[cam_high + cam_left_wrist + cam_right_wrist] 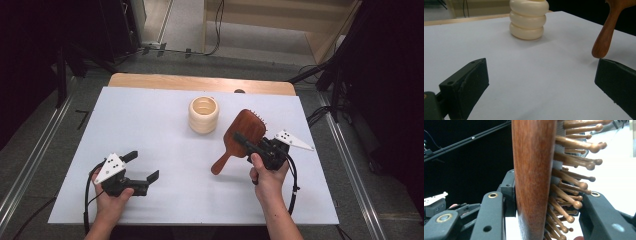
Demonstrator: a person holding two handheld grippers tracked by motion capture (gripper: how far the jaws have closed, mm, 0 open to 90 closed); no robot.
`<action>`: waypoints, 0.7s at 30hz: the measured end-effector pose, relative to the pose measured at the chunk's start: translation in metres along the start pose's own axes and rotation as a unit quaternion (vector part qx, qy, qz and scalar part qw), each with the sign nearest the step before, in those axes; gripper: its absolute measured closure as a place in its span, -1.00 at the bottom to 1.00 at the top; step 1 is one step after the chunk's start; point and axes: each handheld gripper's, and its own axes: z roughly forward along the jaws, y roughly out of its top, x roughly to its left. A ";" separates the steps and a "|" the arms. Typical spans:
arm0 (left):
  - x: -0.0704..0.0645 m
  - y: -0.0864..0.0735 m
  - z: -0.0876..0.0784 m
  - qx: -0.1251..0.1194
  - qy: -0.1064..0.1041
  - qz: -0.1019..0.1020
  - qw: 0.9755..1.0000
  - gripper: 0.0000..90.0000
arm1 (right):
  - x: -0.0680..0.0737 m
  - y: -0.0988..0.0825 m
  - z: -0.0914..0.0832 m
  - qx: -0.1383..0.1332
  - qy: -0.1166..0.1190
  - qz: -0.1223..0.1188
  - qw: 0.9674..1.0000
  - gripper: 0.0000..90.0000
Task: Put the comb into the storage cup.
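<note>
Reddish-brown wooden hairbrush, cream ribbed cup, white table

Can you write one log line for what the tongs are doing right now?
right tongs: shut on brown wooden paddle hairbrush, lifted | left tongs: open, nothing between | cream ribbed ring-stack cup: upright on white table

Black left gripper and right gripper; white three-cornered plates; trailing black cables; brass screws.
</note>
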 end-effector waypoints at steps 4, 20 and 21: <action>0.009 -0.005 -0.012 -0.002 0.013 -0.006 1.000 -1.00 | 0.000 0.002 0.000 -0.002 -0.003 -0.003 1.000 0.18; 0.023 -0.011 -0.033 -0.001 0.038 -0.010 0.999 -1.00 | -0.003 0.008 -0.001 -0.011 0.005 -0.019 1.000 0.18; 0.023 -0.011 -0.034 -0.001 0.038 -0.010 0.999 -1.00 | -0.003 0.008 -0.001 -0.011 0.005 -0.018 1.000 0.18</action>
